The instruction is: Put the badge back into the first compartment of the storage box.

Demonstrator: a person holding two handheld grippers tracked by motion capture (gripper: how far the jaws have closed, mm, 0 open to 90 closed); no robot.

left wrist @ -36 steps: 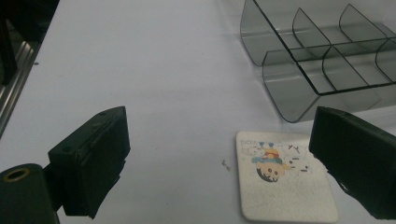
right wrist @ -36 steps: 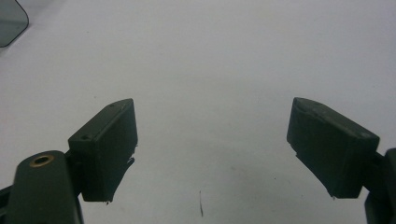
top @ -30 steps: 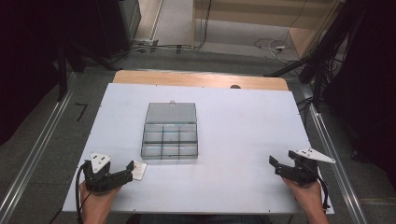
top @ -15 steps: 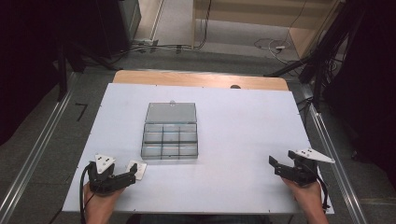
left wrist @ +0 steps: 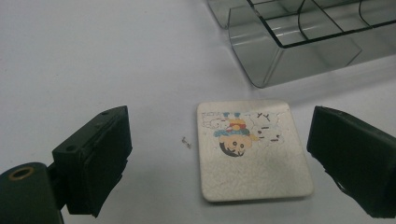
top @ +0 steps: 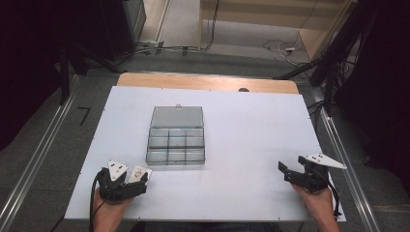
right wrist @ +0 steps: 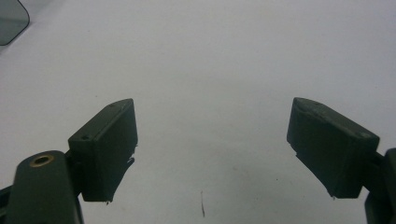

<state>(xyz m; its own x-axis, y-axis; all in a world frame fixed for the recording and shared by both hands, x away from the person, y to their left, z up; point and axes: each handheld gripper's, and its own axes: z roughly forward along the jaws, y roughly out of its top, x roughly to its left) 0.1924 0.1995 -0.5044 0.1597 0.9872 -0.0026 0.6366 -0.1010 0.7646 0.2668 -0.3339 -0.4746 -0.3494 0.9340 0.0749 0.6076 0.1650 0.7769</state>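
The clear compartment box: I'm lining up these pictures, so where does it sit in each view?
High view: the clear compartment box lies mid-table, lid open toward the far side.
Left gripper view: its near corner fills the upper right, beyond the cartoon card.
Right gripper view: one rounded corner at the top left edge.
Shared landmark: the white table.

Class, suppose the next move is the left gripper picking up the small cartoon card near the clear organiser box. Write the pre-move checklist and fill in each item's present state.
1. Left gripper open: ok, jaws stand wide apart.
2. Card between the jaws: ok, it lies flat on the table, touching neither jaw.
3. Card free of the organiser box: ok, a gap of bare table separates them.
4. Box compartments empty: ok, as far as the frames show.
5. Right gripper out of the way: ok, open at the table's right side.
6. Card liftable from flat: cannot tell.
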